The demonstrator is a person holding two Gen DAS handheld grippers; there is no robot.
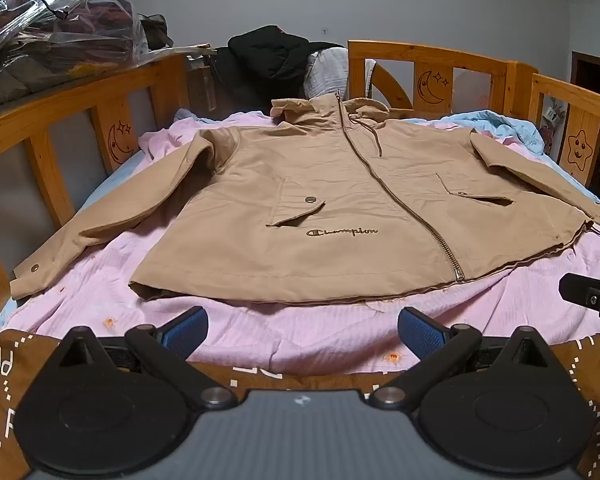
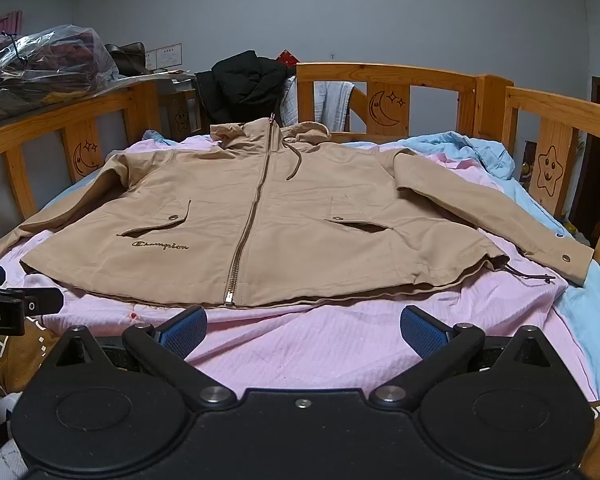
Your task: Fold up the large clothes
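Observation:
A tan zip-up jacket (image 1: 312,200) lies flat and face up on a pink sheet (image 1: 300,332), sleeves spread to both sides, hood at the far end, zip closed. The same jacket (image 2: 300,216) fills the right wrist view. My left gripper (image 1: 302,330) hovers just short of the hem with its blue pads wide apart and nothing between them. My right gripper (image 2: 303,330) stands open the same way, over the pink sheet (image 2: 300,352) near the hem. The right gripper's black body (image 1: 592,300) shows at the left wrist view's right edge.
A wooden bed rail (image 1: 440,60) with moon and star carvings surrounds the mattress. Black clothing (image 1: 272,56) hangs over the far rail. A plastic bag of clothes (image 1: 60,28) sits at the left. A blue blanket (image 2: 480,152) lies at the right. A brown patterned cloth (image 1: 4,364) covers the near edge.

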